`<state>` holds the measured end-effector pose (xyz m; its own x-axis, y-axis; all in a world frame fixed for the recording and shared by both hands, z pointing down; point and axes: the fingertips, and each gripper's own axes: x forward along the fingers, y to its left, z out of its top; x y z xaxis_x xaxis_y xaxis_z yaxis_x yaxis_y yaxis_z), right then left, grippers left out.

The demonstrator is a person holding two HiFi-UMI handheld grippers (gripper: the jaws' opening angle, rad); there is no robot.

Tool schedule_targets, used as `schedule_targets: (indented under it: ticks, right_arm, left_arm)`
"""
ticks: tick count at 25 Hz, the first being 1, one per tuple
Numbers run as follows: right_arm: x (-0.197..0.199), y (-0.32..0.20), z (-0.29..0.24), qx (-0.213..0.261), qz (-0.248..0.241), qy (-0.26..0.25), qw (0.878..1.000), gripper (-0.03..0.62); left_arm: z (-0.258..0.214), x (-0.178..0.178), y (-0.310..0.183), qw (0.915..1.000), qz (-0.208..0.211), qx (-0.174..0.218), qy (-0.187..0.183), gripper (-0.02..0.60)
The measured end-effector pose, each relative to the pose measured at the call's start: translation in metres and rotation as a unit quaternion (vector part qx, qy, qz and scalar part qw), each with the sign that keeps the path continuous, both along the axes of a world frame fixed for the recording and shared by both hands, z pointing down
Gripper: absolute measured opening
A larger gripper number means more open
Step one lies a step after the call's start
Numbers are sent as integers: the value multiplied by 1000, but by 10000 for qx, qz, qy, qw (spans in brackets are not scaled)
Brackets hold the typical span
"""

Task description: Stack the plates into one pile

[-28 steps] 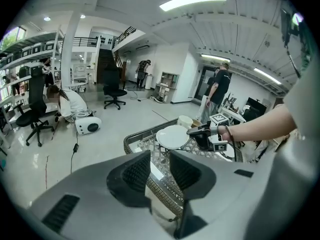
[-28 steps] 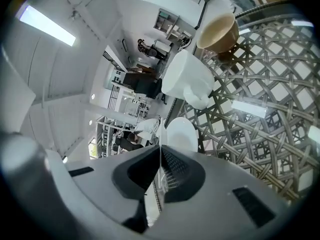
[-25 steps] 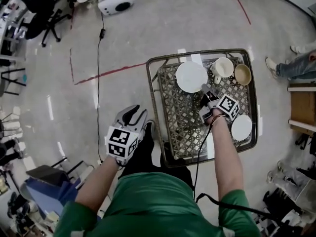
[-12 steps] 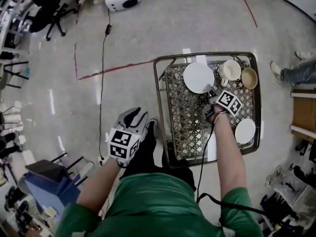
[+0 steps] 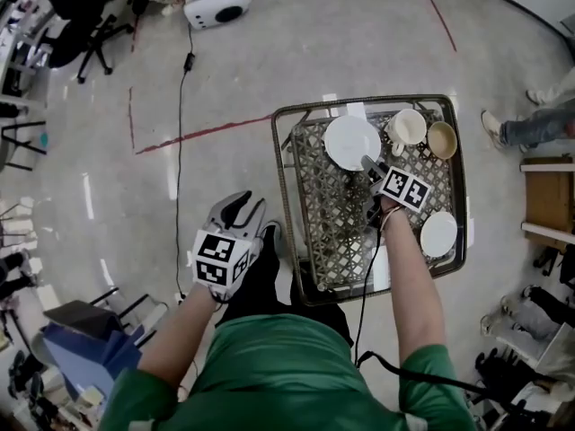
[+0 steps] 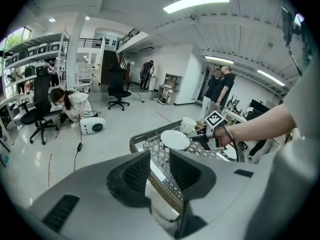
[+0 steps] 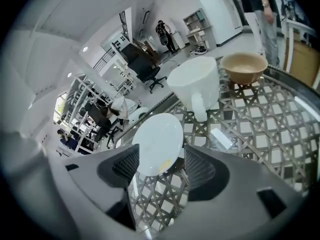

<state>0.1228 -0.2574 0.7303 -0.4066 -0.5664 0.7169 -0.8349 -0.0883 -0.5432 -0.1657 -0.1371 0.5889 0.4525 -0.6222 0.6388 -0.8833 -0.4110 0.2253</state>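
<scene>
A large white plate (image 5: 351, 142) lies at the far left of a wicker table (image 5: 323, 241) with a metal rim. A smaller white plate (image 5: 438, 233) lies at the table's right edge, apart from it. My right gripper (image 5: 367, 162) hovers at the large plate's near right edge. Its jaws have just been opening and stand wide, with the rim of the large plate (image 7: 157, 141) between them and no pad pressing on it. My left gripper (image 5: 238, 206) hangs over the floor to the left of the table, open and empty (image 6: 160, 171).
A white mug (image 5: 406, 127) and a tan bowl (image 5: 441, 139) stand at the table's far right corner, just beyond the large plate. A black cable (image 5: 180, 106) runs across the floor. A wooden shelf (image 5: 548, 205) and a person's leg (image 5: 530, 124) are to the right.
My right gripper has rolled at the wrist and its jaws have opened at the large plate's edge. The left gripper has stayed put.
</scene>
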Motion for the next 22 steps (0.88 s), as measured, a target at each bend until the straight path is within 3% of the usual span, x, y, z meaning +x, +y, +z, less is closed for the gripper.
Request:
schedule_targets:
  ticks: [5,10,14,22]
  right_arm:
    - [2,19,-40,450,-291,-82,9985,287]
    - [26,40,-103,1085,325,-180,9934,248]
    - [61,64,-145,1558,643,217,9854,190]
    - [130,129,-196,1975,1493,900,9647,169]
  left_arm:
    - [-17,20,-15,9993,281,234,90,129]
    - [-46,41,-28,9967,545,556,226,129]
    - [-64,65,-38,9926,840,805,353,129]
    - [-91,119,-42,9803,1572,1068,543,129]
